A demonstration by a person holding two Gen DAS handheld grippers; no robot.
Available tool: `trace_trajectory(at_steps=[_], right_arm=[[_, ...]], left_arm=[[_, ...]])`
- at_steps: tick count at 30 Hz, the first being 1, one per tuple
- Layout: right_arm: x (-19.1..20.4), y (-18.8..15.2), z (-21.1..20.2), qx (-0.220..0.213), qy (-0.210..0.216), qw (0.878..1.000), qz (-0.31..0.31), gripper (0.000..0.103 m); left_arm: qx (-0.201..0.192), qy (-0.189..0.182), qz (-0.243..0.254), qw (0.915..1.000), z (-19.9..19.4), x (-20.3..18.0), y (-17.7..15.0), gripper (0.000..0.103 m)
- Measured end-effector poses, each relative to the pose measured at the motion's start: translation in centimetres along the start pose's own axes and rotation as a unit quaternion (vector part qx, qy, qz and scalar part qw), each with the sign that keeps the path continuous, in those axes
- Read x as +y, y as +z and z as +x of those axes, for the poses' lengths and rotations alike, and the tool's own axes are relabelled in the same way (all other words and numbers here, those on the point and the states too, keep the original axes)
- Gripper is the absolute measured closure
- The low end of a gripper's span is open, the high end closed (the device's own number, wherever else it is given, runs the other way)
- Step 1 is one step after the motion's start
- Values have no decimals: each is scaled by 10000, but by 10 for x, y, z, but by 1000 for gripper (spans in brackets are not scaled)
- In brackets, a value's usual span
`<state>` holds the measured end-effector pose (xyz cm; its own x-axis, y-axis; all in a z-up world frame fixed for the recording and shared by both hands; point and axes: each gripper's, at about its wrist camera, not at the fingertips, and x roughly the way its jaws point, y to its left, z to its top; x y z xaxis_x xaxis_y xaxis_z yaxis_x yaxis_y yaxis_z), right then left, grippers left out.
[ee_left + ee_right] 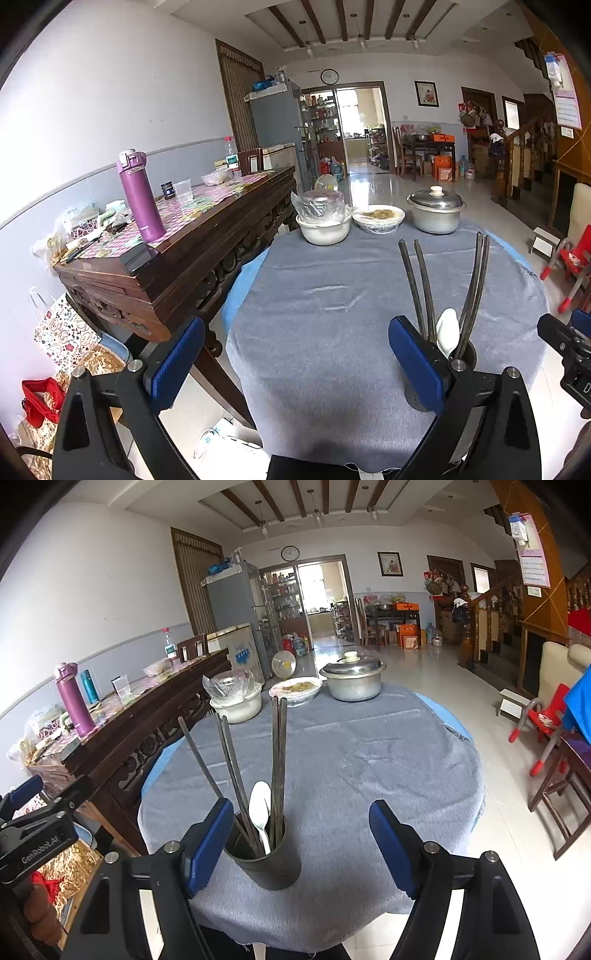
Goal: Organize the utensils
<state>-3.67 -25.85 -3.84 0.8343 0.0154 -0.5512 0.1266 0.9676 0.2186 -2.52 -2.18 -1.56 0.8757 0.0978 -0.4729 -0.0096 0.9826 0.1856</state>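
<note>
A dark utensil holder [264, 856] stands near the front edge of the grey-clothed round bench [351, 775], already holding chopsticks [277, 760] and a white spoon [259, 808]; no loose utensils show. Left tongs [295, 365] and right tongs [301, 845] gape wide, empty. The left unit reads "GenRobot.AI".

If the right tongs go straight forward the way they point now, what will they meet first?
Probably the gray tablecloth. The right tongs stand open and empty, angled down toward bare cloth; the dark utensil holder sits just off-centre by the left pad, so it might be brushed. Depth is uncertain.
</note>
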Motion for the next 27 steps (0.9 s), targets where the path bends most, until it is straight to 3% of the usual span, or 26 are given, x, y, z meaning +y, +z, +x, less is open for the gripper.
trace_trajectory(at_steps=[27], right_arm=[[26,-7,-20,-33,-193,9995,-263,23]], left_arm=[[-199,-67,-146,9997,-29,16,-4,4]])
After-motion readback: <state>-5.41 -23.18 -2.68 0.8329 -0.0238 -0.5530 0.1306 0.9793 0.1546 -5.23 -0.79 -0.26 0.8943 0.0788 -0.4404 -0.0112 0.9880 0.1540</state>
